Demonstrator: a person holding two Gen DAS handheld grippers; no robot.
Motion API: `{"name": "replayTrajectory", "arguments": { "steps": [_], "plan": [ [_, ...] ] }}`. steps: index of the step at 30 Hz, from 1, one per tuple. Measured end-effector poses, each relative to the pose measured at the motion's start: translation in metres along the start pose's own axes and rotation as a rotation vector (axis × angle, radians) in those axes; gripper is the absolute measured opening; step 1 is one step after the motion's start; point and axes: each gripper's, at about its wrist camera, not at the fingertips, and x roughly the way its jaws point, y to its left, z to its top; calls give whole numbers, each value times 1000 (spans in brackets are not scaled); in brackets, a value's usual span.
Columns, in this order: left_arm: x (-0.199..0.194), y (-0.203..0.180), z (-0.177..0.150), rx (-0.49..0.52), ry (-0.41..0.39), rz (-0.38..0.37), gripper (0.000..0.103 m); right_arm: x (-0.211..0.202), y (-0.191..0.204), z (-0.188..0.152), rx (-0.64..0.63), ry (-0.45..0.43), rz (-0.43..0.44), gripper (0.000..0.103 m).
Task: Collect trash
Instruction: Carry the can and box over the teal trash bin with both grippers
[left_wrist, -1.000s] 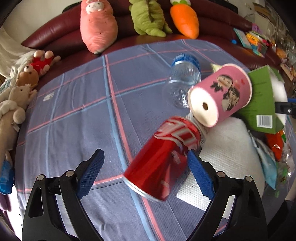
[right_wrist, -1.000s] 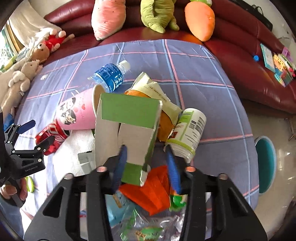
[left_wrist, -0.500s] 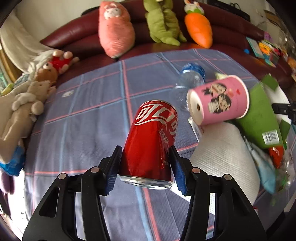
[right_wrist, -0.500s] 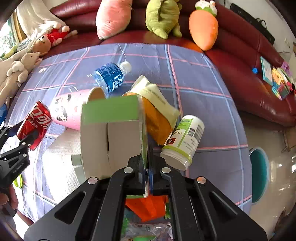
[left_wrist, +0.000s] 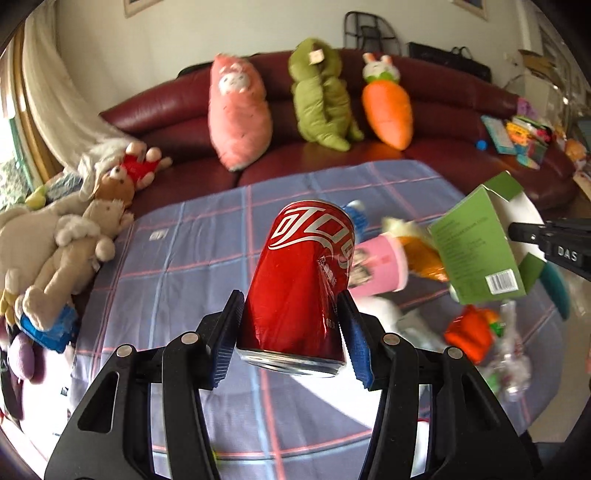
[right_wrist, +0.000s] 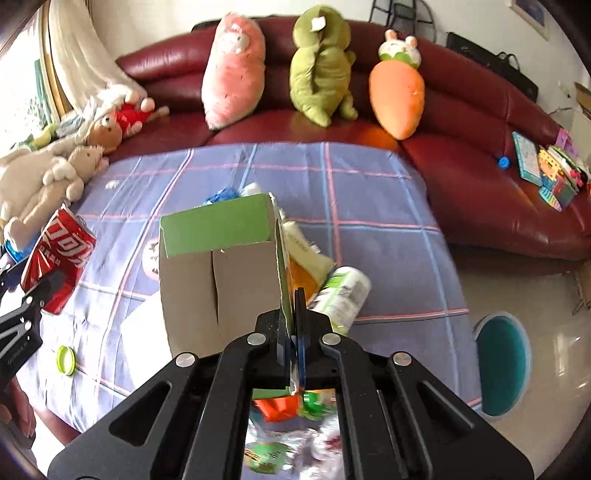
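Red can (left_wrist: 299, 280) clamped in left gripper (left_wrist: 291, 339); right gripper (right_wrist: 295, 325) pinches green carton (right_wrist: 218, 266) wall above table.

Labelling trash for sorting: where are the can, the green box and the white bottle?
can (left_wrist: 299, 280), left wrist view, red side
green box (right_wrist: 218, 225), right wrist view, green flap
white bottle (right_wrist: 341, 293), right wrist view, label

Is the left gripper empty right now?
No, the left gripper has its blue pads pressed on both sides of a red soda can, held clear of the tablecloth.
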Motion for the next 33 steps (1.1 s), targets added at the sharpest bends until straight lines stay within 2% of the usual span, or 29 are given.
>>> {"name": "replayTrajectory", "arguments": {
  "steps": [4,9,15,21,24,27,33],
  "plan": [
    [-9,-37,10,21,-12,-65,53,-26,-45,-6,66,-31,-4,2],
    [-5,-105,24,78,-10,-159,53,-52,-120,-23,138,-52,-62,2],
    [15,-220,40,179,16,-288,53,-72,-235,-60,259,-48,-176,2],
    [41,-335,41,293,65,-386,53,-65,-331,-110,397,13,-275,2],
    [59,-386,39,348,111,-425,53,-49,-370,-133,447,76,-310,2],
    [79,-434,34,400,156,-453,53,-34,-390,-151,475,126,-321,2],
    [122,-485,29,428,248,-494,53,0,-420,-167,525,211,-311,2]
  ]
}}
